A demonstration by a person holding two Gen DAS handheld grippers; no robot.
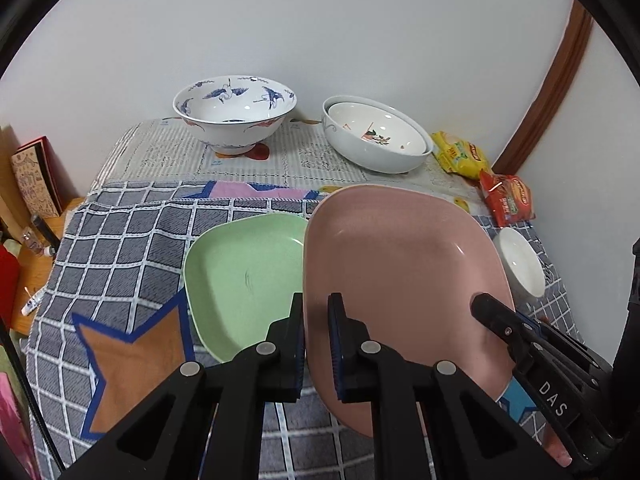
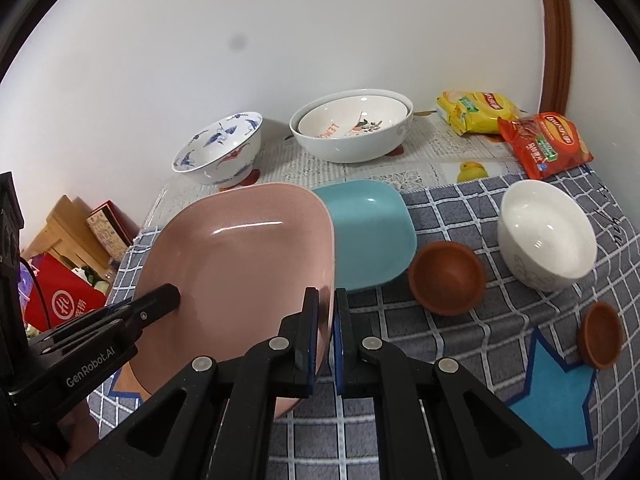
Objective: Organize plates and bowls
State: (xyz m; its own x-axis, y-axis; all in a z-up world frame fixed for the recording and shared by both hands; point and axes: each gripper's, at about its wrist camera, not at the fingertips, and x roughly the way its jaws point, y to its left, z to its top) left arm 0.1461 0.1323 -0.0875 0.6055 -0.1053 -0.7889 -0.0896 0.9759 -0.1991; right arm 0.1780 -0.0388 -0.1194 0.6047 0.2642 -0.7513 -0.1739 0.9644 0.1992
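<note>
Covering the table, a checked cloth meets white wall.

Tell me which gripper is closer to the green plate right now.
Left. The left gripper is shut on the pink plate along the rim that borders the green plate. The right gripper is shut on the pink plate's opposite rim, farther away.

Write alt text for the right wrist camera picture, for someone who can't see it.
Two black tools, the right tool and the left tool, clamp opposite rims of a square pink plate tilted above a grey checked cloth. Beside it lie a square blue plate, two small brown bowls and a plain white bowl.
</note>
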